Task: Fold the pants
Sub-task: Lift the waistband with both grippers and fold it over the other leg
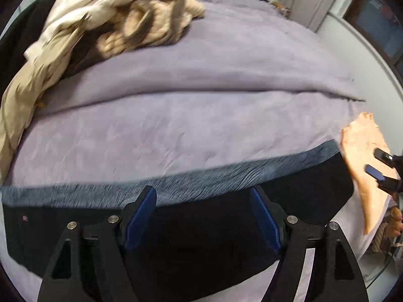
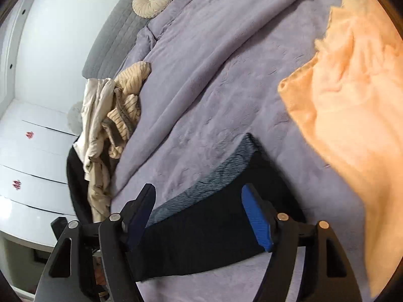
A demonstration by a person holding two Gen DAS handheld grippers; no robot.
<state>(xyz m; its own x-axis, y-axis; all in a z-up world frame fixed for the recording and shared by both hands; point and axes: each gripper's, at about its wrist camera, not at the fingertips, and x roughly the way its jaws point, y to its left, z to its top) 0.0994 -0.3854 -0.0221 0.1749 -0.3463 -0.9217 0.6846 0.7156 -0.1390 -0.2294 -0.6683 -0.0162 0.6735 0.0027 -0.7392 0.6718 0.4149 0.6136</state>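
Observation:
Black pants [image 1: 206, 229] with a blue-grey waistband [image 1: 176, 183] lie flat on the lilac bed cover [image 1: 201, 105], waistband toward the bed's middle. My left gripper [image 1: 203, 196] is open and empty, just above the waistband's edge. The pants also show in the right wrist view [image 2: 214, 231]. My right gripper [image 2: 197, 196] is open and empty, above the pants' right end; it shows at the far right of the left view [image 1: 377, 163].
A heap of beige and cream clothes [image 1: 108, 25] lies at the bed's far left. A peach cloth [image 2: 352, 115] lies to the right of the pants. A round cushion [image 2: 152, 0] rests near the headboard. White drawers [image 2: 32, 166] stand beside the bed.

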